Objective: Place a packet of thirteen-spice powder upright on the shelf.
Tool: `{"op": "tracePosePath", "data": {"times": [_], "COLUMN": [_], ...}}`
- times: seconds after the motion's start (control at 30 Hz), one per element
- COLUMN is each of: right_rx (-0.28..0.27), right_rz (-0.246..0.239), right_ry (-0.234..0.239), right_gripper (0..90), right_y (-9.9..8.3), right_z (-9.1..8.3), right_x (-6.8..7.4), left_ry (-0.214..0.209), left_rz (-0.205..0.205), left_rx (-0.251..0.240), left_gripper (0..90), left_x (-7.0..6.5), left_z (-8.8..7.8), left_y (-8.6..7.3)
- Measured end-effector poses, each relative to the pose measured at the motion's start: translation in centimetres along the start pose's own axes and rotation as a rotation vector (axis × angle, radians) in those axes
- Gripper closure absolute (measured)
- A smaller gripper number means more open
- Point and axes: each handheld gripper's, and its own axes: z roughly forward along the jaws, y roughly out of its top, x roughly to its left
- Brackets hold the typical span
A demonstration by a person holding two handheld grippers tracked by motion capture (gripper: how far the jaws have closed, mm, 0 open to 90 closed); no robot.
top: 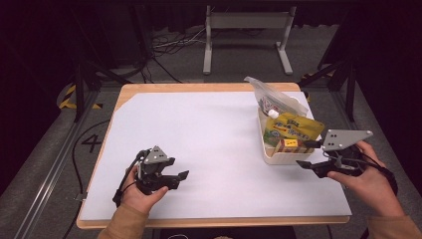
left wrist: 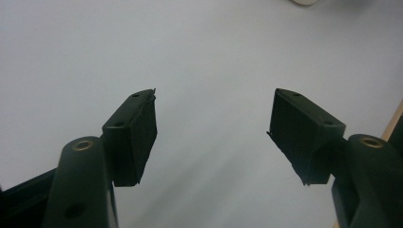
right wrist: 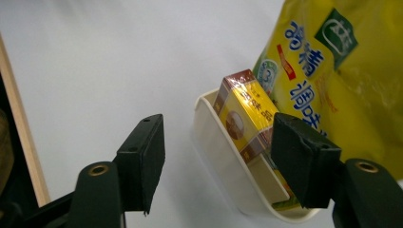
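A white basket (top: 278, 158) stands at the right of the table. It holds a yellow bag (top: 298, 127), a small yellow and red box (top: 288, 144) and a clear pouch (top: 271, 97) with a white cap. My right gripper (top: 302, 153) hovers at the basket's near right corner, open. In the right gripper view the basket's wall (right wrist: 223, 161) and the box (right wrist: 244, 118) lie between the jaws of the right gripper (right wrist: 218, 156) without touching the pads, with the yellow bag (right wrist: 332, 71) behind. At the table's front left, my left gripper (top: 181, 178) is open over bare white surface, and nothing lies between the jaws of the left gripper (left wrist: 211, 128).
A white sheet (top: 199, 129) covers the wooden table, whose front edge (top: 214, 220) runs just below both hands. A metal frame (top: 246, 30) and cables lie on the floor beyond the far edge. The table's wooden edge (right wrist: 21, 133) passes close to my right gripper.
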Motion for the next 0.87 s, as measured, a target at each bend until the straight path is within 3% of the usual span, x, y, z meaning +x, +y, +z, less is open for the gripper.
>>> {"op": "tracePosePath", "data": {"times": [0.17,0.37,0.47,0.87], "right_rx": [-0.045,-0.028,-0.018,-0.010], "right_rz": [0.087,0.143,0.156,0.188], "right_ry": [-0.026,-0.020,-0.022,-0.025], "right_gripper": [34.5,32.8,32.5,31.3], "right_y": [-2.2,-4.4,-5.1,-5.8], "right_z": [-0.3,0.4,0.7,1.1], "right_x": [0.1,0.4,0.4,0.2], "left_ry": [0.006,0.002,0.001,0.006], "left_rz": [-0.024,-0.029,-0.012,-0.023], "left_rx": [-0.021,-0.051,-0.054,-0.083], "left_gripper": [32.7,32.5,32.5,32.3], "left_x": [1.2,2.1,2.4,3.0], "left_z": [-1.0,-1.8,-2.0,-2.7], "left_y": [-1.1,-2.1,-2.4,-2.9]}}
